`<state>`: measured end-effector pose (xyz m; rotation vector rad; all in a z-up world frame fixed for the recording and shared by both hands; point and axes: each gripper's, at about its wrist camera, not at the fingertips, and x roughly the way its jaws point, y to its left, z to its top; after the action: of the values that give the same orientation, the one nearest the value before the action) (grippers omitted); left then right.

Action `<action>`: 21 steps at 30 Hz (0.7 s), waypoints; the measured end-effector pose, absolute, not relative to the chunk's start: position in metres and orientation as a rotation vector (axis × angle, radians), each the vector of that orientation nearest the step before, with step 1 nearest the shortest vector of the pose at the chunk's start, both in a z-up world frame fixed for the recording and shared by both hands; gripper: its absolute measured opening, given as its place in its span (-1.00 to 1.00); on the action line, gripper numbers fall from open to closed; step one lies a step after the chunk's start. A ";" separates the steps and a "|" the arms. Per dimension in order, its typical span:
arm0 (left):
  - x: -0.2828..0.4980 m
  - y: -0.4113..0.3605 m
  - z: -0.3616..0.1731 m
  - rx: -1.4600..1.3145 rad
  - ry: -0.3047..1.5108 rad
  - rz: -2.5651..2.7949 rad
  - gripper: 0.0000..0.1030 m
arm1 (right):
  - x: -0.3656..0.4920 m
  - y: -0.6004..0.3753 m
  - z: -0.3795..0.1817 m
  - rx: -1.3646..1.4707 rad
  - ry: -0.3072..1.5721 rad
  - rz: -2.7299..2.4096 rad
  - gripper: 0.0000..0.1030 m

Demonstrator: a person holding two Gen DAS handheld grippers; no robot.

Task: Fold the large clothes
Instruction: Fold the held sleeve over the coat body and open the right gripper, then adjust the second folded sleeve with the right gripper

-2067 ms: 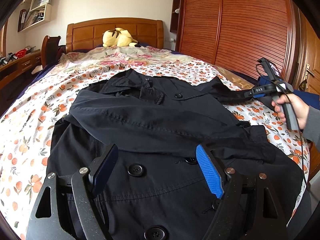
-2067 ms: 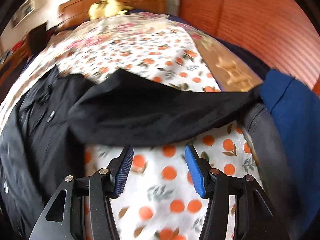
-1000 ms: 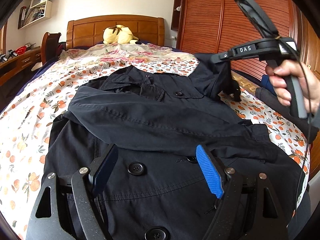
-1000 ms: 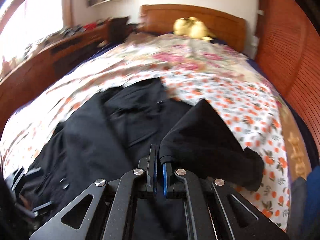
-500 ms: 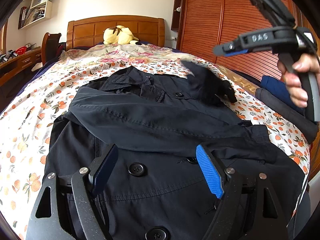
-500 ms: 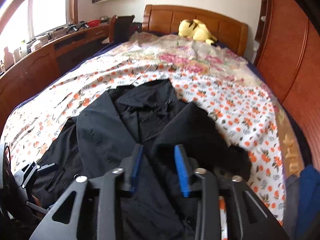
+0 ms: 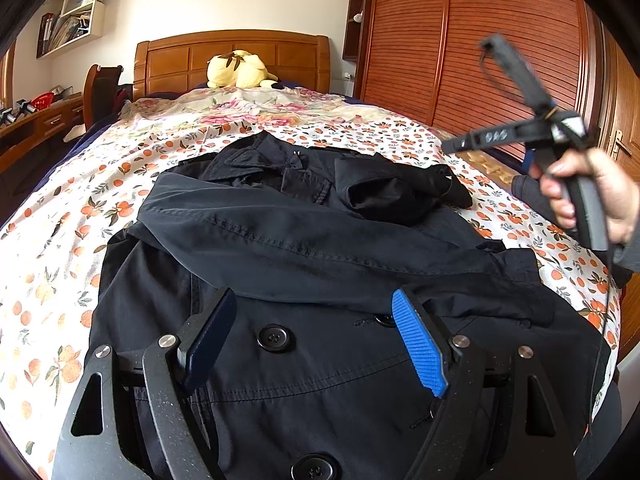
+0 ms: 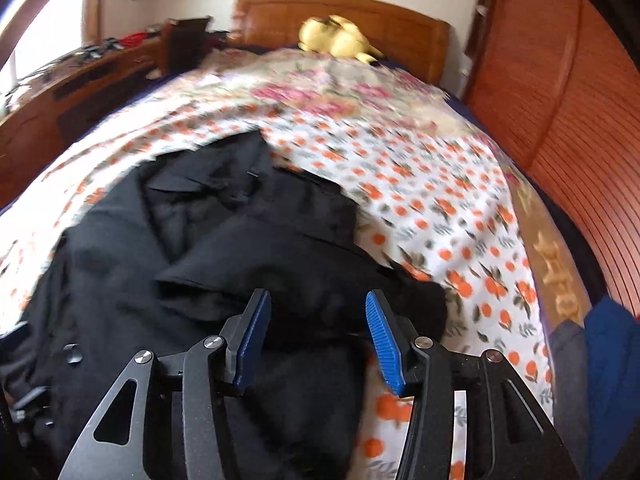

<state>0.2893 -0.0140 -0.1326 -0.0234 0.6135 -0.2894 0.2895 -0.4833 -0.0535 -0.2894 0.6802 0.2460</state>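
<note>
A black buttoned coat [image 7: 304,248] lies spread on the flowered bed sheet [image 7: 60,216], one sleeve folded across its chest. The other sleeve [image 7: 396,192] lies bunched on the coat's upper right. My left gripper [image 7: 316,336] hovers open over the coat's lower front, nothing between its fingers. In the right wrist view the right gripper [image 8: 316,340] stands above the bunched sleeve [image 8: 304,268], its jaws opening and empty. A hand holds the right gripper's handle [image 7: 580,200] at the bed's right side.
A yellow plush toy [image 7: 238,70] sits by the wooden headboard [image 7: 232,52]. A slatted wooden wardrobe [image 7: 460,40] runs along the right. Blue and grey clothes [image 8: 608,352] lie at the bed's right edge. A desk [image 8: 60,96] stands on the left.
The right gripper carried the sleeve end in over the coat, opened and dropped it there, then drew back to the right. The left gripper has not moved.
</note>
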 end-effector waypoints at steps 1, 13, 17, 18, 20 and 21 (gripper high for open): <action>0.289 -0.014 -0.133 -0.024 0.614 -0.289 0.57 | 0.298 -0.489 -0.058 -0.275 0.697 0.226 0.02; 0.290 -0.016 -0.135 -0.022 0.622 -0.295 0.57 | 0.386 -0.519 -0.107 -0.135 0.866 0.108 0.13; 0.291 -0.016 -0.135 -0.024 0.624 -0.297 0.57 | 0.403 -0.518 -0.122 -0.115 0.905 0.116 0.15; 0.291 -0.016 -0.135 -0.024 0.624 -0.297 0.57 | 0.406 -0.518 -0.125 -0.111 0.908 0.119 0.16; 0.291 -0.016 -0.135 -0.026 0.624 -0.298 0.57 | 0.412 -0.520 -0.129 -0.110 0.912 0.126 0.16; 0.291 -0.016 -0.135 -0.026 0.624 -0.299 0.57 | 0.413 -0.517 -0.129 -0.120 0.911 0.127 0.15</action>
<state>0.2907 -0.0156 -0.1347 -0.0258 0.6241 -0.2986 0.4133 -0.5170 -0.1290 -0.1202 0.9109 0.1272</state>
